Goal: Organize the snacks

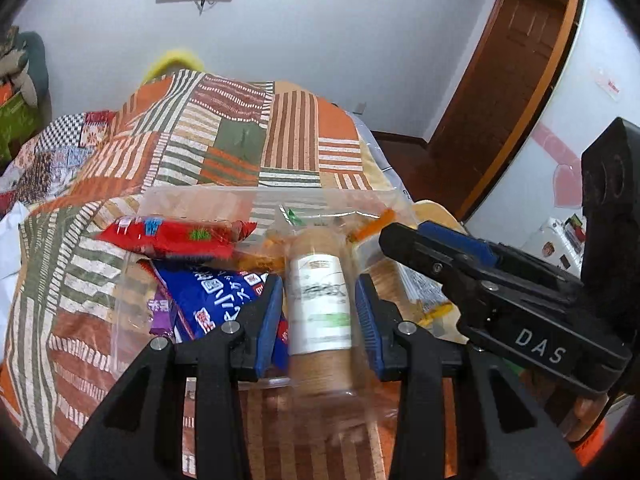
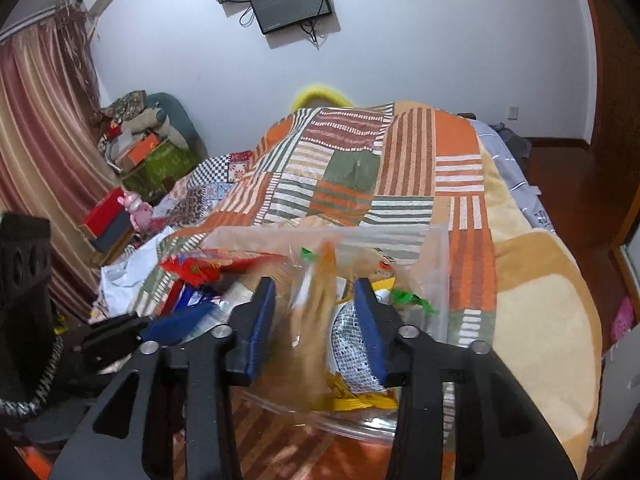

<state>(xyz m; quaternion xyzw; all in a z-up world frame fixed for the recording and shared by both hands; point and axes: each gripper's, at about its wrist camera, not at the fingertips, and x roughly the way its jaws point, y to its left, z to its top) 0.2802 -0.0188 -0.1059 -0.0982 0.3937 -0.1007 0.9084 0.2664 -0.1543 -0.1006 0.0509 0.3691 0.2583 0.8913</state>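
A clear plastic bin (image 1: 192, 196) sits on the patchwork bed, holding a red packet (image 1: 172, 236), a blue packet (image 1: 212, 296) and other snacks. A tan roll of biscuits with a white label (image 1: 320, 304), blurred by motion, lies between the fingers of my left gripper (image 1: 318, 308), which is open around it with gaps on both sides. My right gripper (image 2: 316, 320) is open over the bin's near right part (image 2: 436, 280), with the same blurred tan packet (image 2: 316, 320) between its fingers. The right gripper also shows in the left wrist view (image 1: 480, 272).
The patchwork quilt (image 1: 240, 136) covers the bed, with a yellow-beige blanket (image 2: 536, 320) along its right side. A wooden door (image 1: 512, 80) stands at right. Boxes and a pink toy (image 2: 138, 208) sit left of the bed by the curtain.
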